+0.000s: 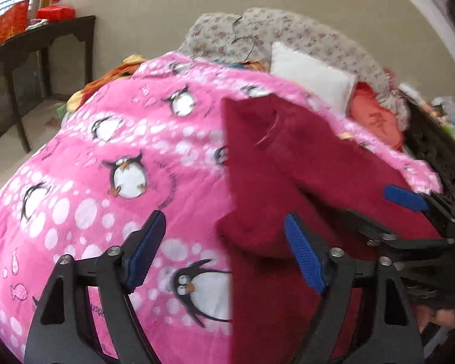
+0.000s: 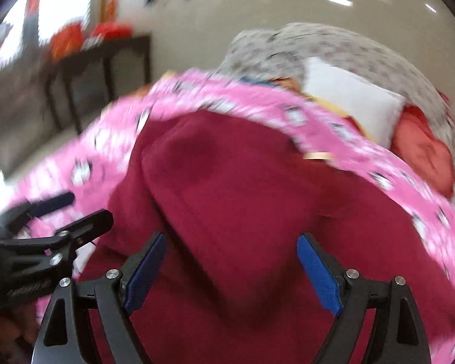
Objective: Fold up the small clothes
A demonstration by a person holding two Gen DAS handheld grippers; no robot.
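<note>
My left tool point(image 1: 224, 248) and right tool point(image 2: 230, 270) both gaped empty over the dark red garment point(image 1: 288, 166) on the pink blanket's point(image 1: 121, 151) right side; mid-fold, I next needed its near edge.

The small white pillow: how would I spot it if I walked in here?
Start at the bed under the pink fleece blanket printed with penguins. At its far end lies a grey floral quilt; the small white pillow leans against it, beside a red cushion. It is the only plain white, unpatterned thing there.
</note>
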